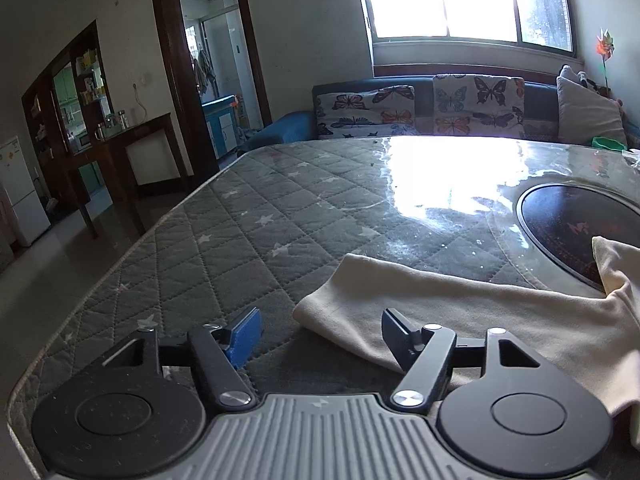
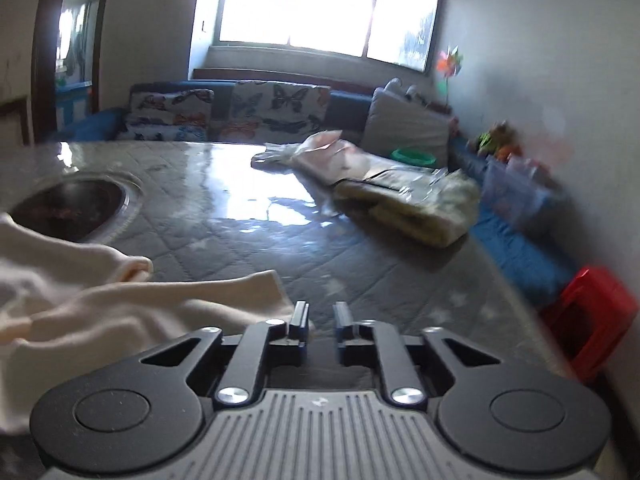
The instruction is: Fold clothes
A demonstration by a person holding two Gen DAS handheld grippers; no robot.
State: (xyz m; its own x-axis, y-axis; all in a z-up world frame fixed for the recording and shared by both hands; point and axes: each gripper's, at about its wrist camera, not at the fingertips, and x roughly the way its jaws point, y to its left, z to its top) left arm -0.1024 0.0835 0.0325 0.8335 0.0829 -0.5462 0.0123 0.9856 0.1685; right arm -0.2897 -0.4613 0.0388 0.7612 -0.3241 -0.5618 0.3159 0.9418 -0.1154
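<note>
A cream garment (image 1: 472, 316) lies on the grey quilted table cover (image 1: 248, 232), its left end just ahead of my left gripper (image 1: 320, 332). The left gripper is open wide, its right finger over the cloth's near edge and its blue-padded left finger over bare cover. In the right wrist view the same garment (image 2: 120, 304) fills the lower left, its right end reaching my right gripper (image 2: 322, 318). The right gripper's jaws stand a narrow gap apart with nothing between them; the left finger is at the cloth's corner.
A round dark hotplate (image 1: 576, 224) is set in the table beyond the garment. A pile of bagged clothes (image 2: 400, 196) lies at the far right of the table. A butterfly-print sofa (image 1: 420, 108) stands behind, and a red stool (image 2: 588, 312) beside the table's right edge.
</note>
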